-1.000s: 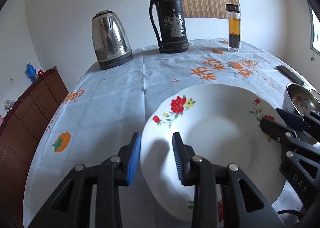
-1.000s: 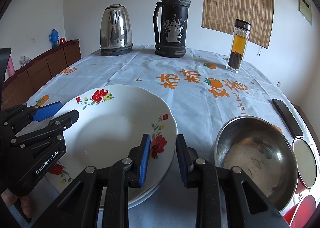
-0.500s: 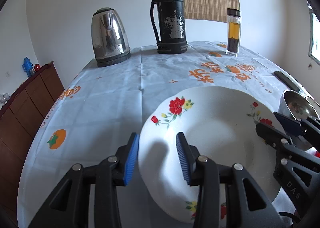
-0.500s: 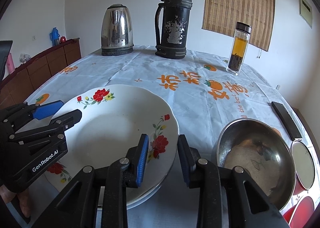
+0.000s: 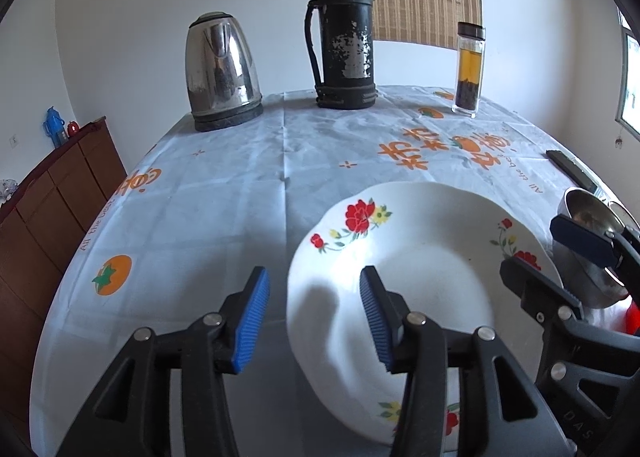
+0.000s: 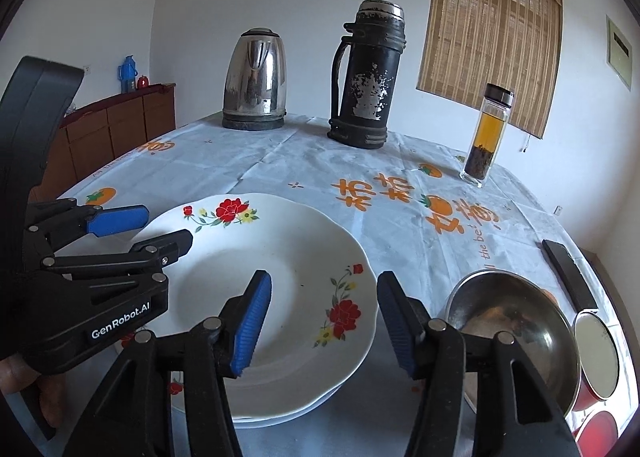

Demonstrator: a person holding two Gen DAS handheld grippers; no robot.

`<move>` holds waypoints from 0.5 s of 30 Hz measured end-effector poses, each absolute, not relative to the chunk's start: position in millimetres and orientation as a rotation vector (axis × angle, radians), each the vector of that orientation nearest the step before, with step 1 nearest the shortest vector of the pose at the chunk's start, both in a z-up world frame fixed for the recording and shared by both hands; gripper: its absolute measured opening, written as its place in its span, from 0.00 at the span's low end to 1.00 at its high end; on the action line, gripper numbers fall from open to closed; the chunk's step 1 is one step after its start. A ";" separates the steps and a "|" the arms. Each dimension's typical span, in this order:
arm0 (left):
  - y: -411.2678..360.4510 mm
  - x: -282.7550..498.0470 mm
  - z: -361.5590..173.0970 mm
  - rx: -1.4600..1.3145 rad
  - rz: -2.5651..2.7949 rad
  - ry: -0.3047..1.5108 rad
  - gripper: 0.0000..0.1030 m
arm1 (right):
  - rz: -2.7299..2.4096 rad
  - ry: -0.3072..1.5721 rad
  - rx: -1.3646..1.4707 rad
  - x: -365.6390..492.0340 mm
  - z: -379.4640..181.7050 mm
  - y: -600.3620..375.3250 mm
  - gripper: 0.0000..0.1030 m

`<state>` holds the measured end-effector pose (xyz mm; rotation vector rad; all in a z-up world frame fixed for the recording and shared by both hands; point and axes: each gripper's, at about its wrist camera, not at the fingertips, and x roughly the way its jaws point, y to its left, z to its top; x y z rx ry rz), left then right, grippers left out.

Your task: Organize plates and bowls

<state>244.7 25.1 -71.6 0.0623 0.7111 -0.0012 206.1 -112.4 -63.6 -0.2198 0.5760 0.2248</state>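
— Plates first: where do they sit against each gripper?

— The floral plate lies on a second plate, only a sliver of whose rim shows, at the near edge of the table. The left gripper straddles the stack's left rim, one pad outside it and one over the well. The right gripper straddles its right rim the same way.

— Clamped?

— No. Both have their pads well apart, with nothing between them but the rim they bracket; neither touches it as far as I can see.

— And the bowl?

— The steel bowl stands just right of the stack, nearly touching it, beside the right gripper's outer finger. The right is clearly the nearer one.

— So the next move?

— My guess is that the bowl goes onto the plates, a short leftward carry. The kettle, flask and tea bottle stand far off.
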 end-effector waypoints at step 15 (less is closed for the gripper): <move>38.1 235.4 -57.7 -0.036 -0.040 0.628 0.60 | 0.209 0.527 -0.188 203.0 -58.3 -117.4 0.60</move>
